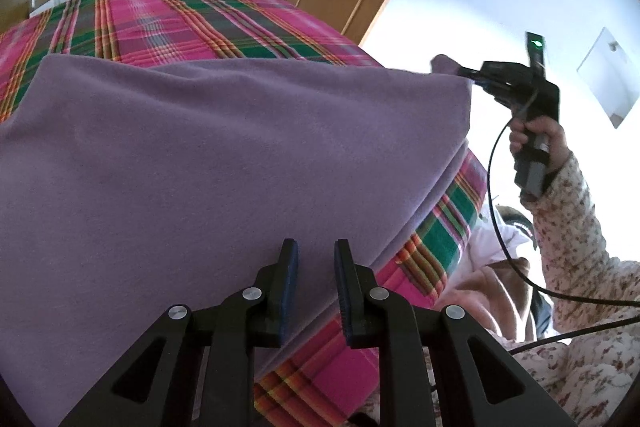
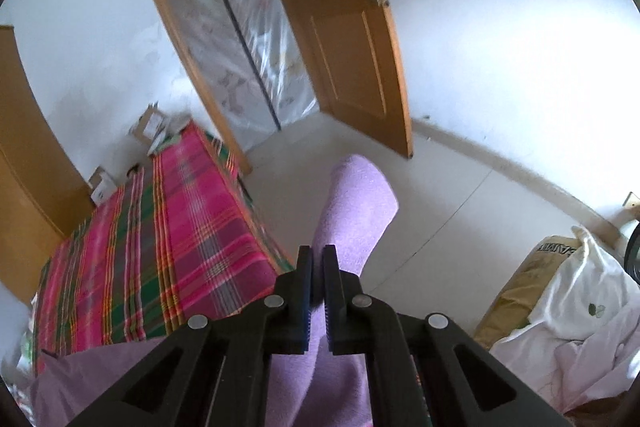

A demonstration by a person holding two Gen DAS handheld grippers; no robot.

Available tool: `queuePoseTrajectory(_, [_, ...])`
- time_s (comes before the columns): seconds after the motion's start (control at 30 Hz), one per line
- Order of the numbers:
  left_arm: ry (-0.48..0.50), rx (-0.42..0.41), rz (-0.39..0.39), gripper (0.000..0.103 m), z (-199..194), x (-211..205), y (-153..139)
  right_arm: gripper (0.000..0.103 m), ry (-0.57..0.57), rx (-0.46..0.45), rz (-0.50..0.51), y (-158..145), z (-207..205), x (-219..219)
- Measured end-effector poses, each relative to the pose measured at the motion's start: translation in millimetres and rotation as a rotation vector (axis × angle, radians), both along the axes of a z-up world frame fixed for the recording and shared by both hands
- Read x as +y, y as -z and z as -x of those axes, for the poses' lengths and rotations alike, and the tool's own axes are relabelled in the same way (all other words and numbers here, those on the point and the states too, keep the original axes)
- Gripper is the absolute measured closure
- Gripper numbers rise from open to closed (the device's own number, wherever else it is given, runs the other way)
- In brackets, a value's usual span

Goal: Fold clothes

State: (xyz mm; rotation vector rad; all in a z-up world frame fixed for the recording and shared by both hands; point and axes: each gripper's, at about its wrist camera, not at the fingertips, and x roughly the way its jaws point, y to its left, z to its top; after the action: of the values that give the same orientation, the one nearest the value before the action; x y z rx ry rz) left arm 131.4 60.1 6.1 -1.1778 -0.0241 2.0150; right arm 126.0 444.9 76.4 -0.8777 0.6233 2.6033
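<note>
right wrist view: right gripper (image 2: 317, 259) pinches the purple cloth (image 2: 352, 211); left gripper (image 1: 316, 259) spread, its grasp hidden.

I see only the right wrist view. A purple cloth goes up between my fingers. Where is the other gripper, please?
Observer: The left gripper is open, over the near edge of the purple cloth, and holds nothing.
Operator: Is the rest of the cloth hanging down?
Observer: No. Most of it lies spread on the plaid bed cover; only the corner at the right gripper is lifted.
Operator: Is my cable free?
Observer: It loops down from the handle past the floral sleeve, apart from the cloth.
</note>
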Motion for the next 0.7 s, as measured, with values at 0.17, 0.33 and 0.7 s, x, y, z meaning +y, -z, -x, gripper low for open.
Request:
queuePoseTrajectory(0.17, [-0.002,-0.001,-0.003,0.084,-0.4,0.6,0.8,0.098,0.034,-0.040,0.024,15.2,-12.0,10.9])
queuePoseTrajectory(0.33, [0.000,0.001,0.000,0.084,0.3,0.4,0.7,0.098,0.058,-0.098,0.173,56.9,-2.8,32.7])
queuePoseTrajectory(0.7, [-0.008,-0.017,-0.022,0.084,4.5,-2.7,1.0,0.098,0.074,0.087,0.084,32.2,-11.8,28.1])
